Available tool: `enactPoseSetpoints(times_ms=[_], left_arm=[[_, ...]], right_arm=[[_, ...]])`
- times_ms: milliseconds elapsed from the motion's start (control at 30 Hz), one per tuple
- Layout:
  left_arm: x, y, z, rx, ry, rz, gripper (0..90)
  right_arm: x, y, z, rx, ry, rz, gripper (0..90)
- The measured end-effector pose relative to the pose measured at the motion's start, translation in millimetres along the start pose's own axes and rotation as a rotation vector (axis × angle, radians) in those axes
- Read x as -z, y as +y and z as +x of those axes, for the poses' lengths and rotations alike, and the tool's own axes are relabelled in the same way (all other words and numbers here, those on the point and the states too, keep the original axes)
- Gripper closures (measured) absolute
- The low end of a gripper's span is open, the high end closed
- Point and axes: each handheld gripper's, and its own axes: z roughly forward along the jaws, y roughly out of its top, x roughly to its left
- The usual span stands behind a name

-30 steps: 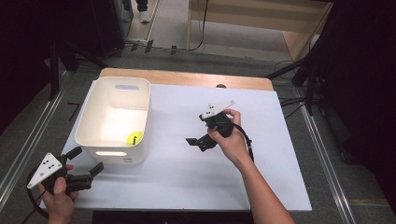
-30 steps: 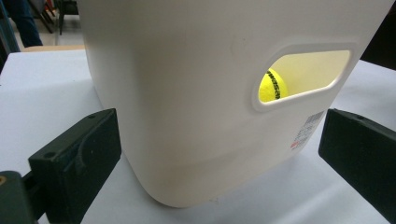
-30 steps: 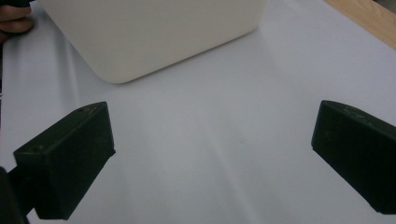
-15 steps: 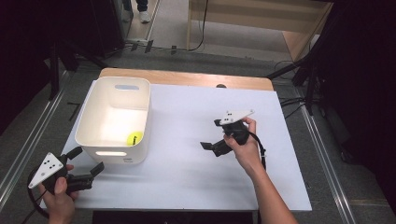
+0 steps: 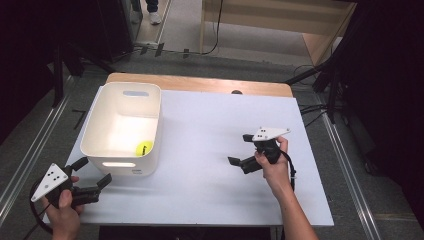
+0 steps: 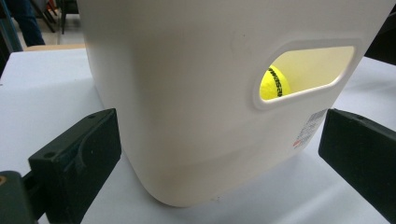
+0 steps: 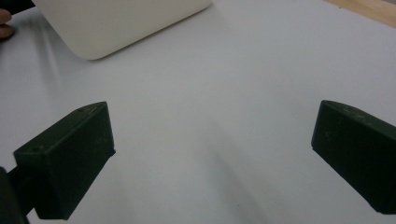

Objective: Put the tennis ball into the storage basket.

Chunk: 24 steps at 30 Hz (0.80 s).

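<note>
A white bin (image 5: 95,131) stands on the left of the white table, with a yellow tennis ball (image 5: 144,148) lying in its near right corner. My left gripper (image 5: 92,171) is open just in front of the bin's near wall, held by a hand at the table's front left corner. In the left gripper view the jaws (image 6: 219,133) stand wide apart on either side of the bin wall (image 6: 187,93), and the ball (image 6: 274,84) shows through the handle slot. My right gripper (image 5: 240,149) hovers open and empty over the table's right half. Its jaws (image 7: 212,126) frame bare tabletop, with the bin's corner (image 7: 121,23) far off.
The white tabletop (image 5: 200,150) spreads between bin and right gripper. A wooden strip (image 5: 200,84) runs along the far edge, with a small dark object (image 5: 236,92) on it. Metal rails and cables lie on the floor on both sides.
The right gripper has moved right and toward the near edge, away from the bin, still open. The left gripper and the bin have stayed put.
</note>
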Motion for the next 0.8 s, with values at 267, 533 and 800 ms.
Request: enactPoseSetpoints(times_ms=[267, 533, 800], left_arm=[[-0.7, -0.3, -0.9, 0.003, 0.007, -0.002, 0.0], [-0.6, -0.2, -0.9, -0.001, 0.008, 0.003, 0.0], [-0.4, -0.1, -0.7, -0.007, 0.007, 0.006, 0.0]], right_arm=[[14.5, -20.5, -5.7, -0.028, -0.030, -0.036, 0.0], [27.0, -38.8, -9.1, -0.047, -0.055, -0.061, 0.0], [35.5, -55.5, -12.2, -0.069, -0.077, -0.071, 0.0]])
